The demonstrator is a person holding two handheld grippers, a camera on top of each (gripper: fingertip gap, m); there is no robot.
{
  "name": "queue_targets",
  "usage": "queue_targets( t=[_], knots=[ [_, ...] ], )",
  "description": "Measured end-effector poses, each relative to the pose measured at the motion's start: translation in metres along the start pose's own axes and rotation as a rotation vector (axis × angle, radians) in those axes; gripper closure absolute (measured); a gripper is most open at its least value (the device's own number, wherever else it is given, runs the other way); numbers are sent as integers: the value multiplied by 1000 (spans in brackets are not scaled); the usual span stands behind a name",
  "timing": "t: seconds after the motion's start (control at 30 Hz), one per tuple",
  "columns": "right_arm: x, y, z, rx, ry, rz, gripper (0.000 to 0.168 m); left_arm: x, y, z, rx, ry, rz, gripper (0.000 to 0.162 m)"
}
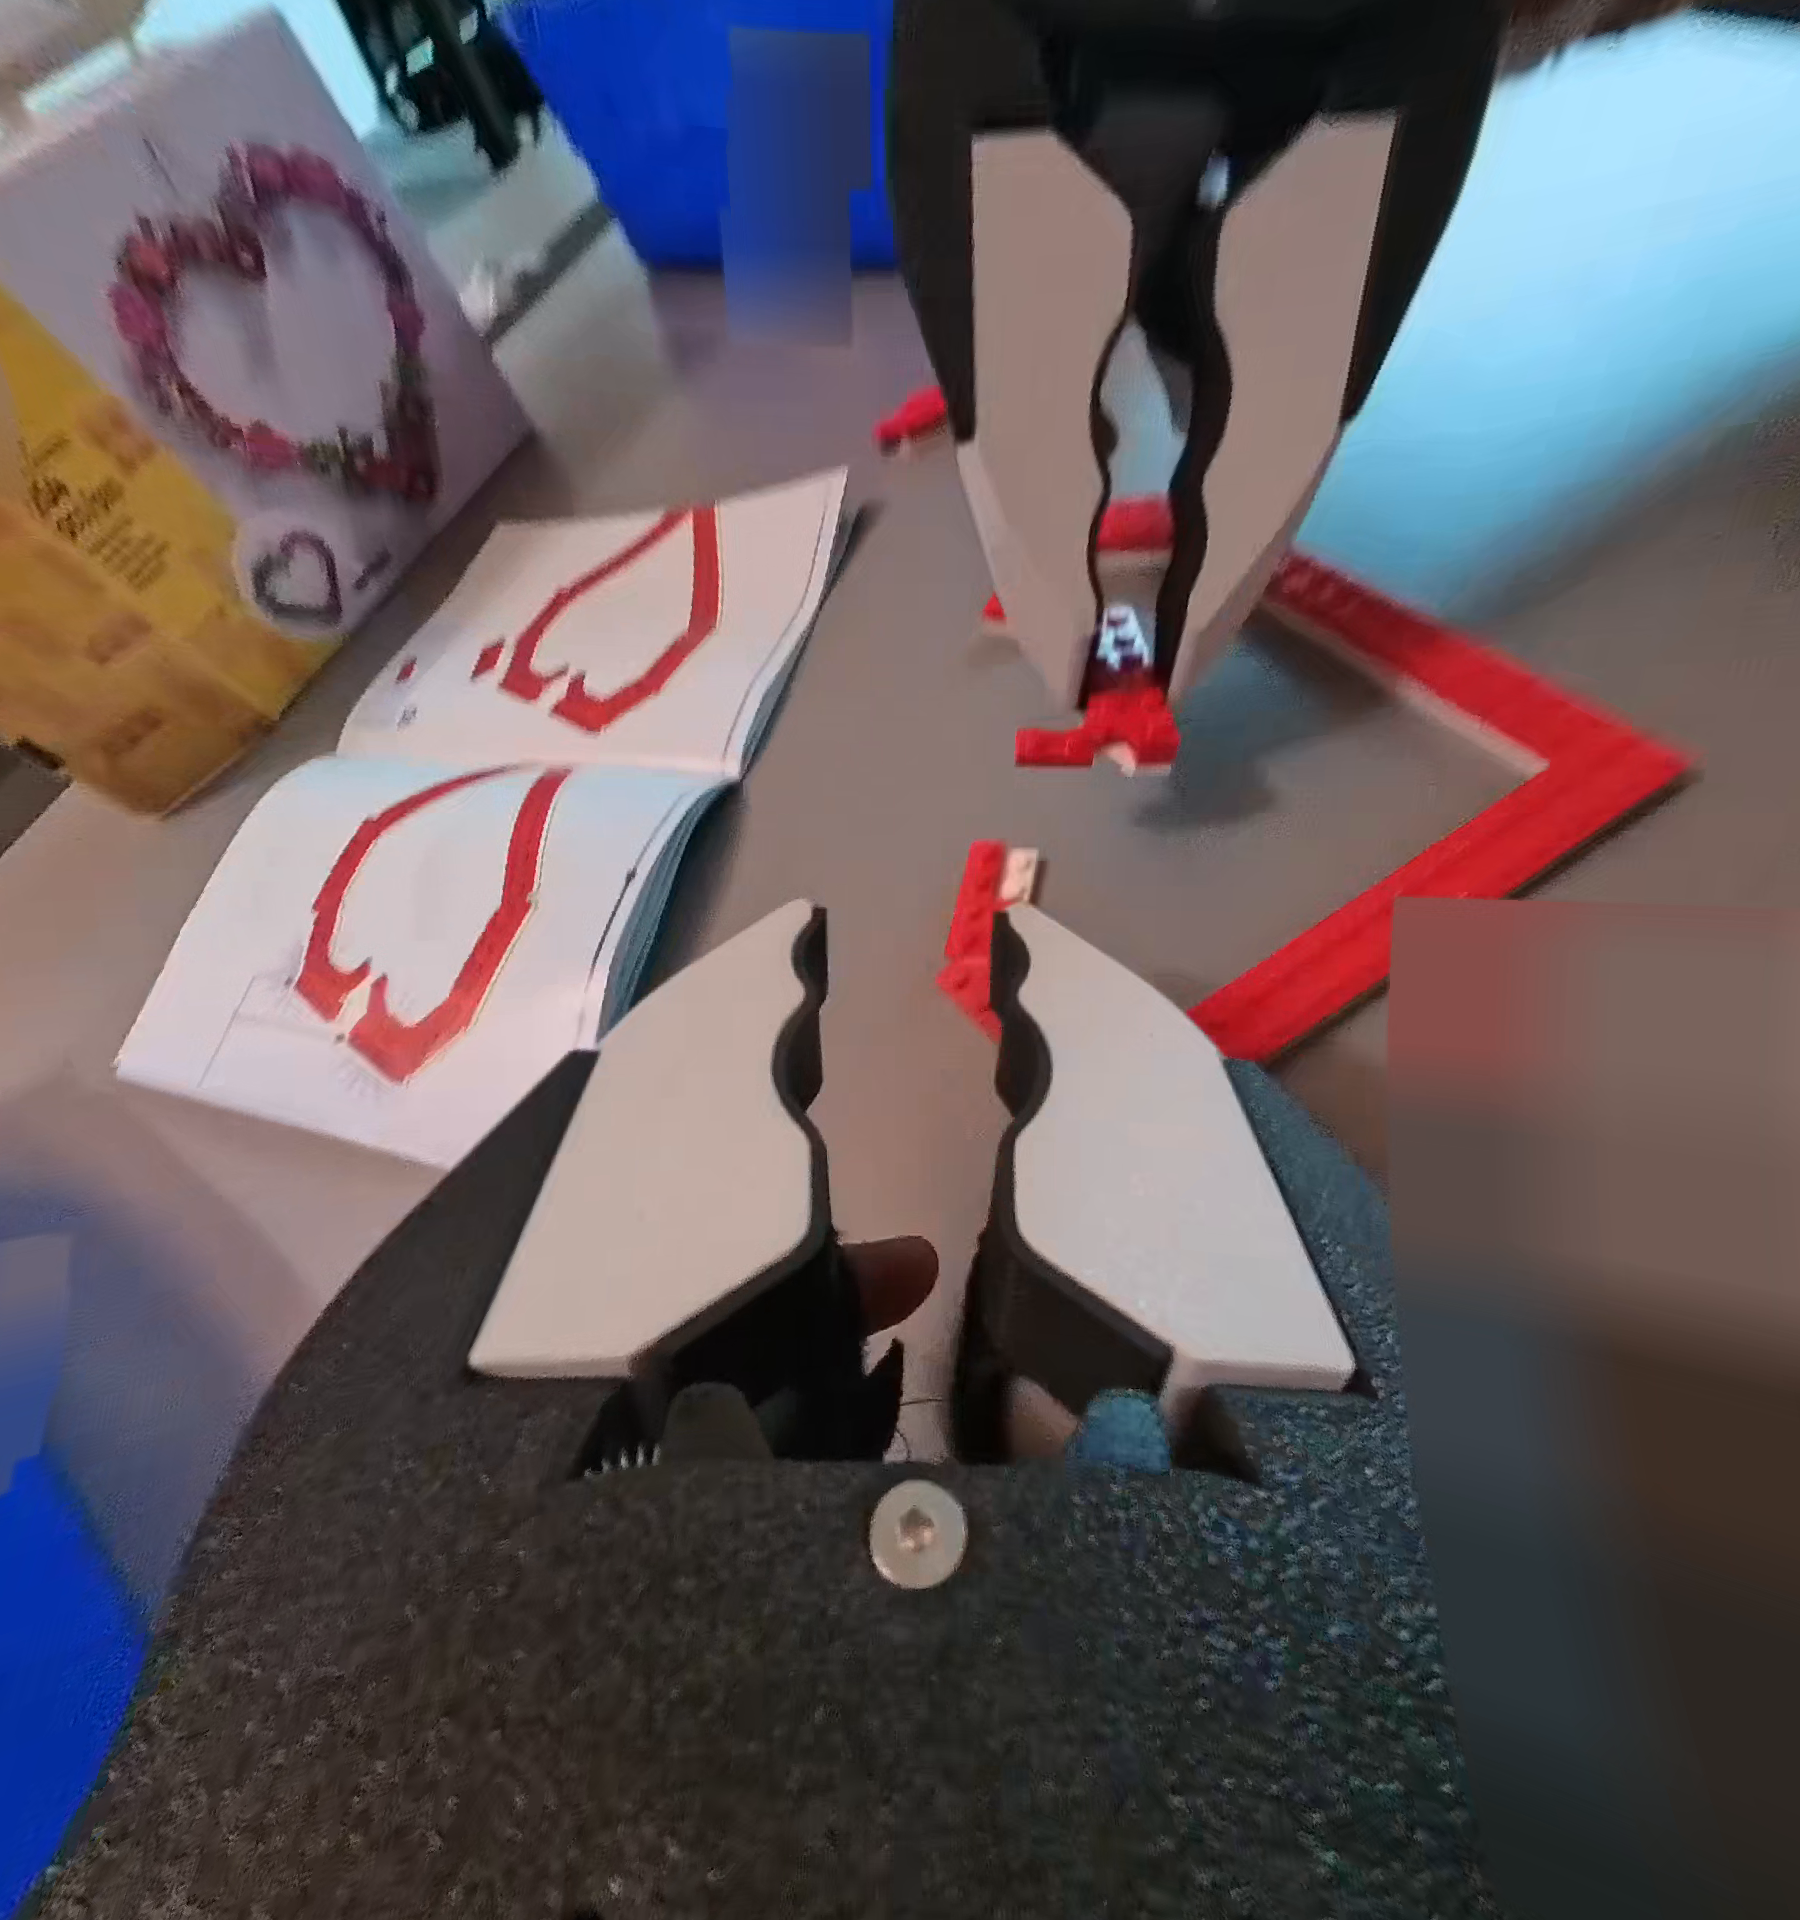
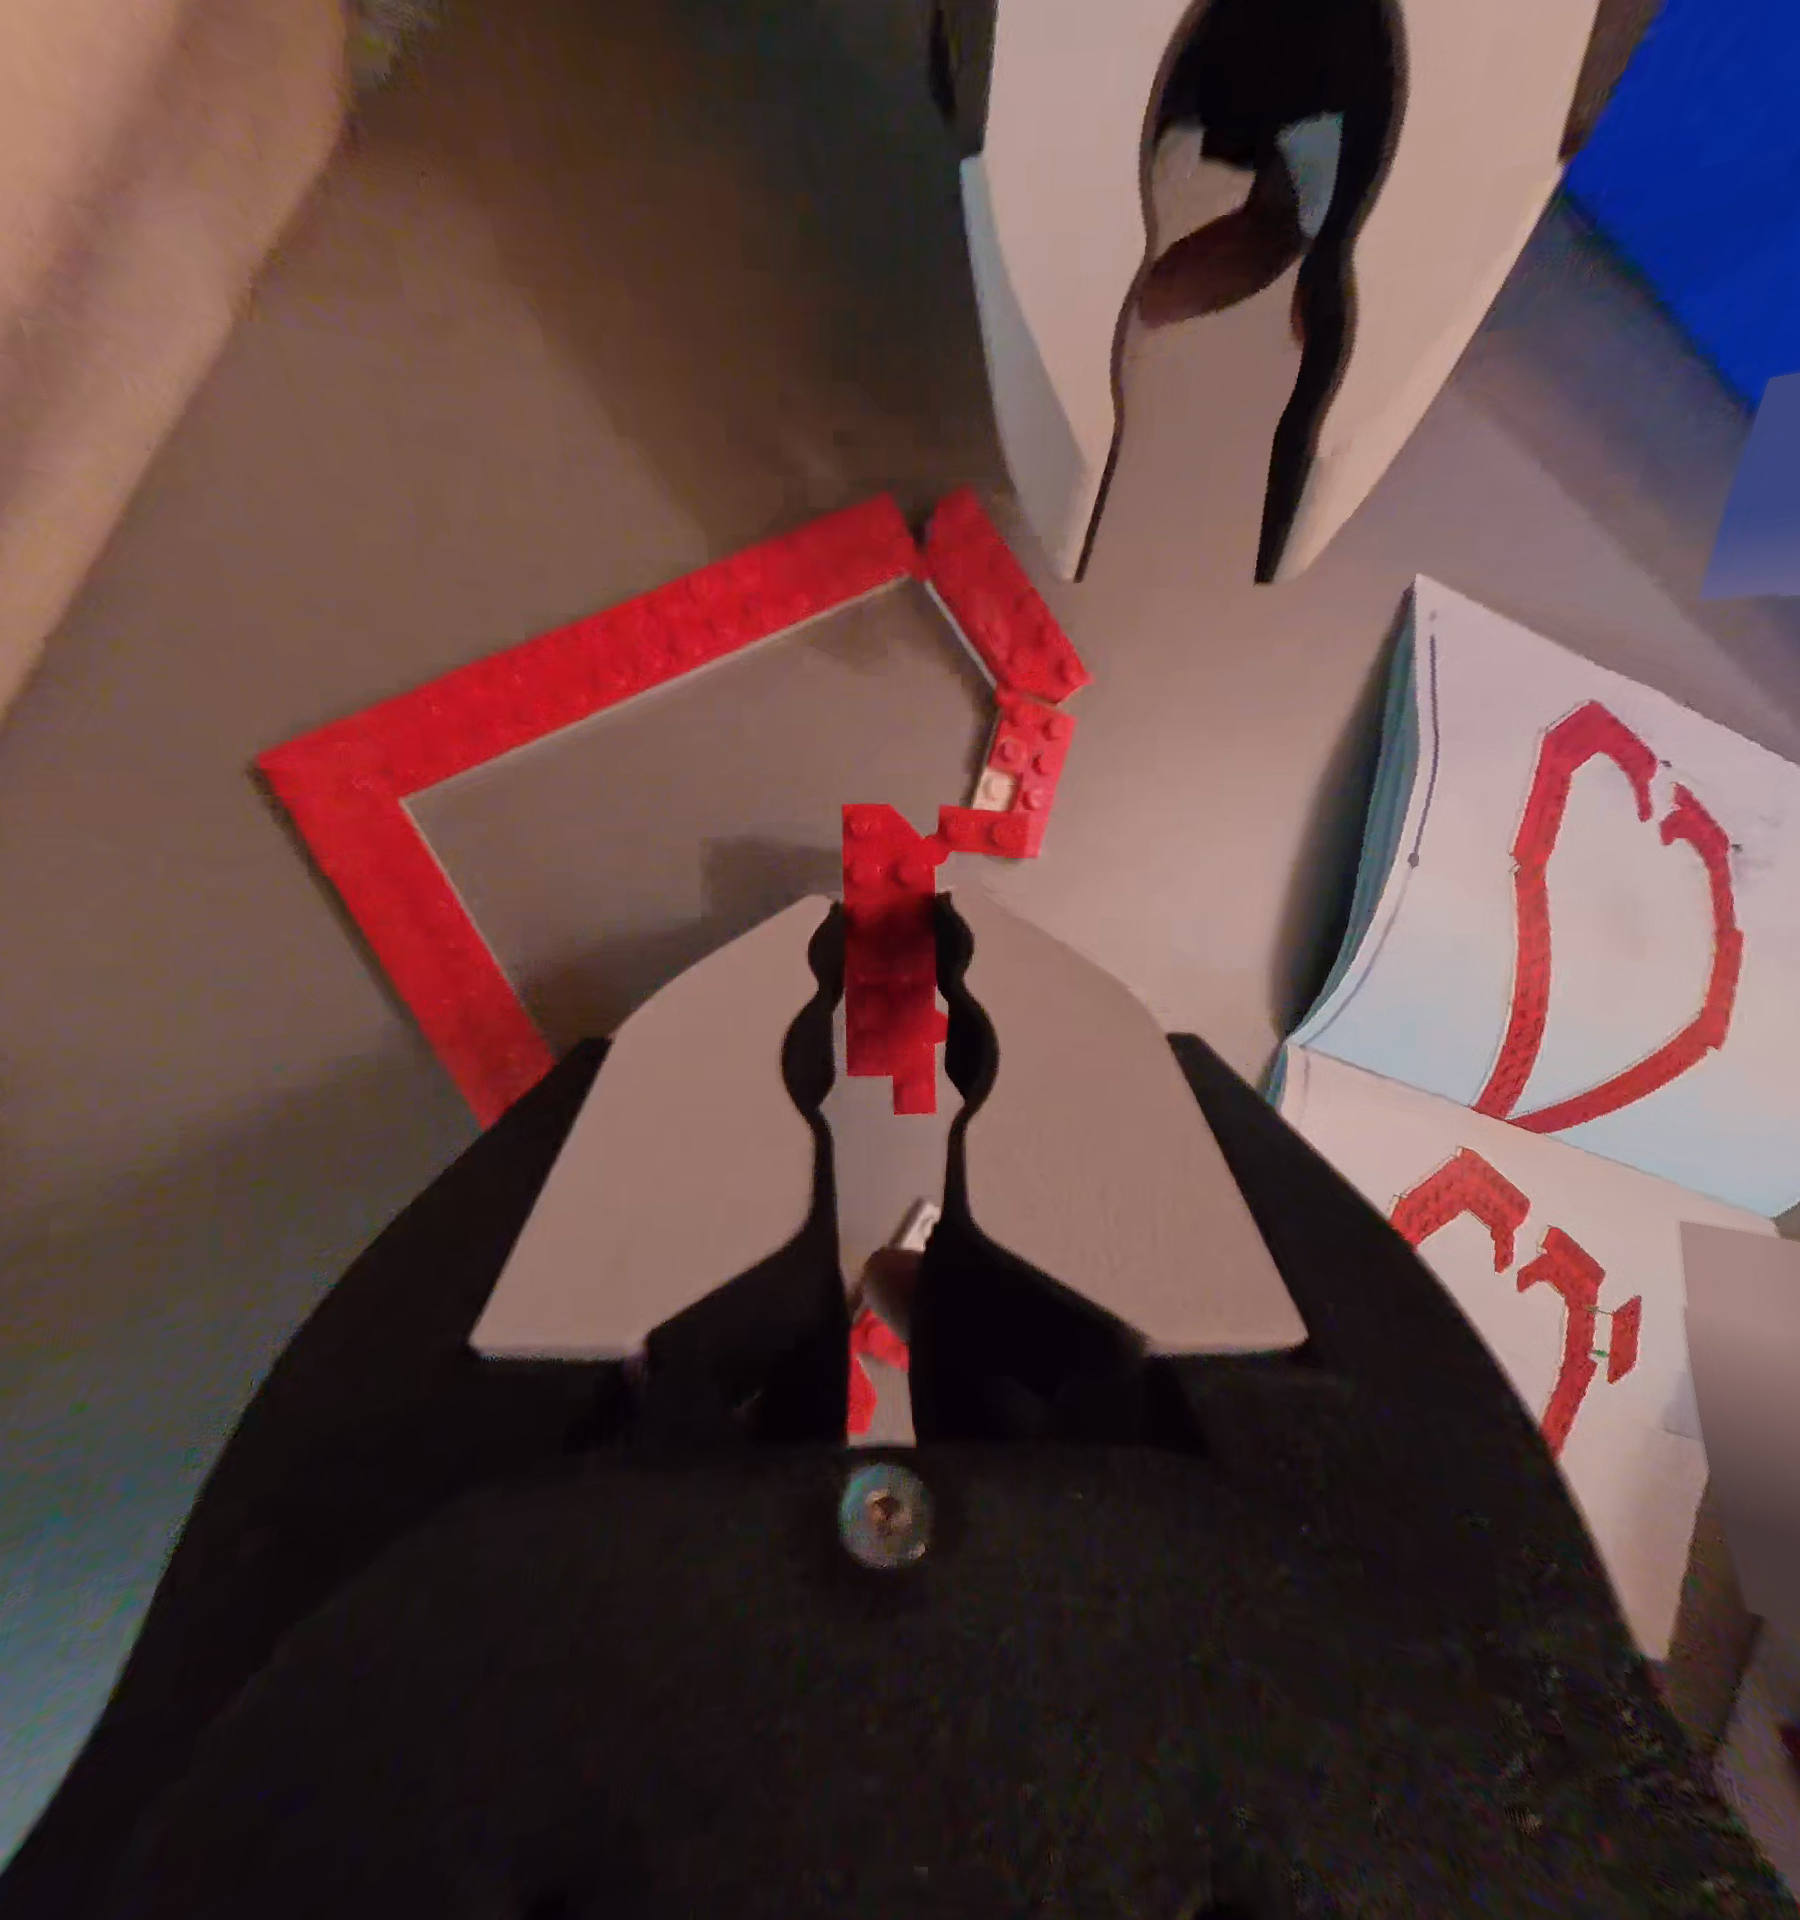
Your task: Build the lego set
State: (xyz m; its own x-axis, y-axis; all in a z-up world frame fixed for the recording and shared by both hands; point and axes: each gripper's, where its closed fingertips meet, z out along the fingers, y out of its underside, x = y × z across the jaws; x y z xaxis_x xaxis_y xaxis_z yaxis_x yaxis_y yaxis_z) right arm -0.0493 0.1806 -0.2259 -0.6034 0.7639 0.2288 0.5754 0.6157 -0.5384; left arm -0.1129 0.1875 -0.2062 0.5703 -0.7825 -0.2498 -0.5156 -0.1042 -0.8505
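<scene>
A red heart frame (image 2: 584,675) of lego plates lies partly built on the grey table, and it also shows in the left wrist view (image 1: 1498,748). My right gripper (image 2: 883,909) is shut on a red plate section (image 2: 885,873), held next to the frame's open end (image 2: 989,831). In the left wrist view the right gripper (image 1: 1130,681) points down with that section (image 1: 1093,738) at its tips. My left gripper (image 1: 911,925) is open and empty, with its right fingertip beside the frame's angled end (image 1: 979,914). It shows at the top of the right wrist view (image 2: 1182,571).
An open instruction booklet (image 1: 563,790) with red heart pictures lies left of the frame, also in the right wrist view (image 2: 1602,883). The lego box (image 1: 200,416) stands behind it. A blue bin (image 1: 667,135) stands at the back. A loose red piece (image 1: 911,416) lies beyond.
</scene>
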Motion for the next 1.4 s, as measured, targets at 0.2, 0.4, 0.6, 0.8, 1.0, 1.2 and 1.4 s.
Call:
queue_targets(
  t=[0.2, 0.4, 0.6, 0.8, 1.0, 1.2, 1.4],
  knots=[
    [7, -10, 7, -9, 15, 41, 152, 5, 2, 9, -41, -8, -47, 129],
    [32, -15, -3, 133, 310, 345, 152, -1, -21, 2, 168, 30, -389, 134],
    [52, -39, -25, 269, 592, 418, 152, -3, -37, 6, 294, 92, -642, 134],
    [54, -45, -32, 250, 743, 362, 152, -6, -54, 0, 453, 129, -756, 143],
    [45, -49, -30, 249, 769, 313, 152, 3, -54, 0, 443, 221, -757, 150],
    [23, -54, -29, 363, 562, 311, 144, 21, -45, -5, 304, 334, -598, 151],
    [20, -43, -37, 322, 267, 369, 106, 38, -38, -8, 113, 487, -423, 150]
  ],
)
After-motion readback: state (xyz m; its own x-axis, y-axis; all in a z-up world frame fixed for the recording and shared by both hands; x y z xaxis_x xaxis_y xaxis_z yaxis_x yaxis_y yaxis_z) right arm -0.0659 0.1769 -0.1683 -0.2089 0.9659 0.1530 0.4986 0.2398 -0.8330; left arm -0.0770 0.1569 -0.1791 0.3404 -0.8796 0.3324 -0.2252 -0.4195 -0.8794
